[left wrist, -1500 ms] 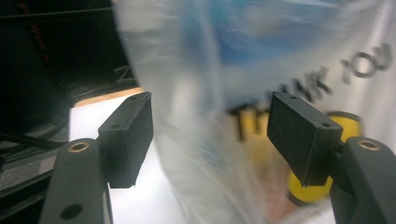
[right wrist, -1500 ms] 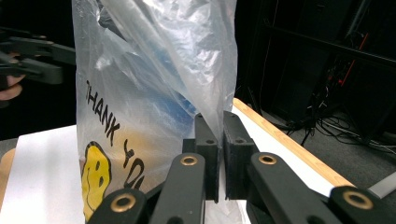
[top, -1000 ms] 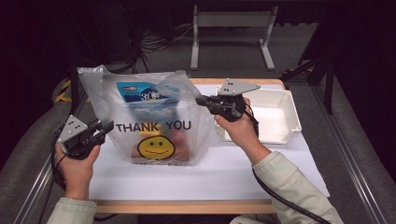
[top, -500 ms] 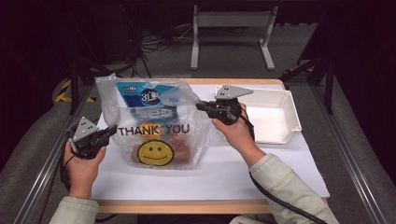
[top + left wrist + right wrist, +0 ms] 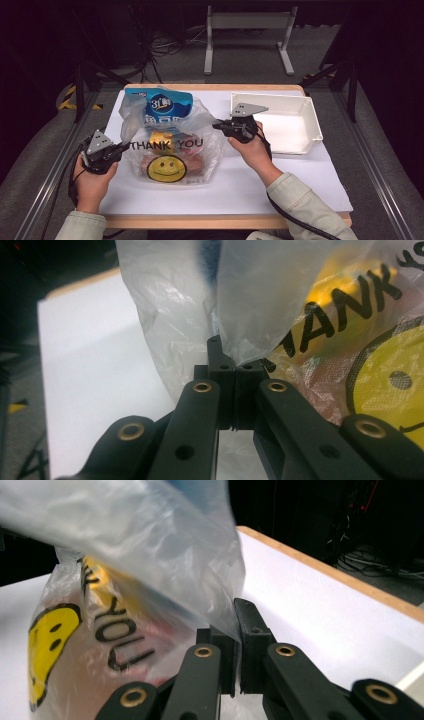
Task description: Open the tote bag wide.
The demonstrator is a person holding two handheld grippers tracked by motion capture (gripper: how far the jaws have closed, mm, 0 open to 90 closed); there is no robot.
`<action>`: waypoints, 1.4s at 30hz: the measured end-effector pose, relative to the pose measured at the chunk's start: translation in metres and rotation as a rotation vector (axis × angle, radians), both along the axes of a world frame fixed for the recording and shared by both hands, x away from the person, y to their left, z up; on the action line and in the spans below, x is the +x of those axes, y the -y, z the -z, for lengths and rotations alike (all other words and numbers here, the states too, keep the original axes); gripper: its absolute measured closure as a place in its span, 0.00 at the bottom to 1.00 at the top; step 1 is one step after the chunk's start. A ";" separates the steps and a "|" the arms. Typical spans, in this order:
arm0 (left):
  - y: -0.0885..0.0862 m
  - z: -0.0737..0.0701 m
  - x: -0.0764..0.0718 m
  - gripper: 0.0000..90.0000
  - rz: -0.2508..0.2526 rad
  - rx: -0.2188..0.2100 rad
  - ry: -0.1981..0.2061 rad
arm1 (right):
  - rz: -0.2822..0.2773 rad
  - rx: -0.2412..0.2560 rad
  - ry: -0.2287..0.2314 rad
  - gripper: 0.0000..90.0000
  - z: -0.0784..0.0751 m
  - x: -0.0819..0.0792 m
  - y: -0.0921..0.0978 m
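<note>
So the plastic bag (image 5: 170,145) with the smiley face sits on the white table (image 5: 250,185), just left of the white tray (image 5: 300,112). Left gripper (image 5: 120,148) is clamped on the bag's left edge, and right gripper (image 5: 216,125) is pinching its right edge.

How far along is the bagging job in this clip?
Done: the plastic bag already holds a blue packet and other goods, and the white bin beside it looks empty. In hand: the left gripper and the right gripper each pinch a side of the bag. Left, probably: lifting or closing it.
</note>
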State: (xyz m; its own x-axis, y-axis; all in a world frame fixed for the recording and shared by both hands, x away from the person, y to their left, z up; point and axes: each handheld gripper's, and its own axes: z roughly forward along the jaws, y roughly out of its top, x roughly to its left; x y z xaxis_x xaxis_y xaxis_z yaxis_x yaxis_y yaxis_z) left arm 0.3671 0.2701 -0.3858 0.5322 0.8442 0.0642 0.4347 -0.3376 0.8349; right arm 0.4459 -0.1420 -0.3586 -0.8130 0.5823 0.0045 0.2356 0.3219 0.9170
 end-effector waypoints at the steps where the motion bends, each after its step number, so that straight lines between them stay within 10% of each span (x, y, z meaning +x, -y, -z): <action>1: -0.001 0.001 0.000 0.99 0.003 0.002 -0.008 | 0.001 -0.001 -0.005 0.97 0.002 0.000 0.001; 9: -0.001 0.013 0.005 0.99 0.019 0.057 -0.088 | -0.003 -0.026 -0.064 0.97 0.028 -0.003 0.001; 27: -0.005 0.033 0.003 0.99 0.058 0.026 -0.217 | -0.012 -0.114 -0.134 0.99 0.059 -0.013 0.002; 34: -0.006 0.021 -0.004 0.75 0.051 0.011 -0.146 | -0.018 -0.089 -0.135 0.93 0.054 -0.019 0.008; 42: -0.007 -0.014 -0.028 0.42 0.041 -0.063 0.037 | -0.018 -0.008 -0.021 0.53 0.021 -0.039 0.024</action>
